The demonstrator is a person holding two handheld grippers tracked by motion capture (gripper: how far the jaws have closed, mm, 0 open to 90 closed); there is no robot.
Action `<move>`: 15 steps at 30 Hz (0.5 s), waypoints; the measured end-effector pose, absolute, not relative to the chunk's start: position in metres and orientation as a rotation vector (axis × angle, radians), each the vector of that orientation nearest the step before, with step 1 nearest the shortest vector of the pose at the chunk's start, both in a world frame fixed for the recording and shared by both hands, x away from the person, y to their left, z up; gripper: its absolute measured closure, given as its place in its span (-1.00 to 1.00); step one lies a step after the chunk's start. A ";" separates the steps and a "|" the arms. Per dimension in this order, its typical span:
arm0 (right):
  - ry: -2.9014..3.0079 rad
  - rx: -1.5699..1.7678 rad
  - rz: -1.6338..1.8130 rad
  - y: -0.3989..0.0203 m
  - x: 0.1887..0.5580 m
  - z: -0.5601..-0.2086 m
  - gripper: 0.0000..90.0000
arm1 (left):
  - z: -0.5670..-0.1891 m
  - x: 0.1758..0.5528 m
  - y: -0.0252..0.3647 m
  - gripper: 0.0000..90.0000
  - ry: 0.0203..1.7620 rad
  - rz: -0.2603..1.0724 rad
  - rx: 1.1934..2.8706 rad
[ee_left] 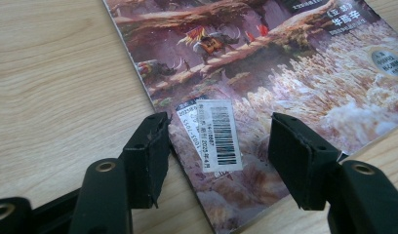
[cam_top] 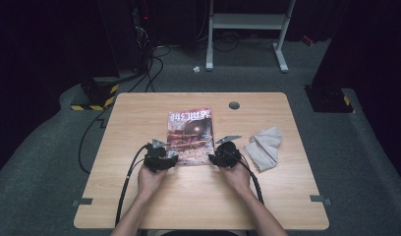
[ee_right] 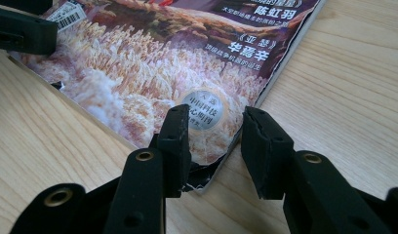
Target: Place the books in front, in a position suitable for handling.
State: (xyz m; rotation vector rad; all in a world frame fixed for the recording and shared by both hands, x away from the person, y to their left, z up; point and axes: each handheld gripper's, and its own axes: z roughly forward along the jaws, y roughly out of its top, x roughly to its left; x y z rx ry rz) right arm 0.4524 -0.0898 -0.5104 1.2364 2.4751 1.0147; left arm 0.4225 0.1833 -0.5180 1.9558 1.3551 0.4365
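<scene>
The left gripper point(cam_top: 165, 156) sits at the near left corner of the magazine point(cam_top: 189, 135), its jaws spread wide and pinching nothing; in the left gripper view the barcode sticker point(ee_left: 220, 135) lies between them and the magazine's spine edge runs just beside the left jaw; the right gripper point(cam_top: 220, 156) stands at the near right corner, jaws likewise parted, with the curled corner and a round seal point(ee_right: 204, 109) in the gap between them, neither pad pressing as far as I can tell. The magazine lies shut and flat on the table point(cam_top: 139, 196), stretching away ahead of both grippers; so I judge the work barely begun: both corners are lined up, but gripping and lifting or opening are still to do. To the right of the right gripper, close by, lies a crumpled cloth point(cam_top: 265, 147); farther ahead of it a round grommet point(cam_top: 234, 104); neither blocks the grippers.
</scene>
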 end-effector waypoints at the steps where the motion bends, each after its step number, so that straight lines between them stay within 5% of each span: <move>1: 2.474 1.239 1.011 -0.091 0.452 -0.510 0.39 | -0.518 0.423 0.182 -0.10 1.352 0.434 1.955; 15: 2.435 1.243 0.994 -0.113 0.446 -0.510 0.40 | -0.519 0.422 0.161 -0.10 1.302 0.420 1.972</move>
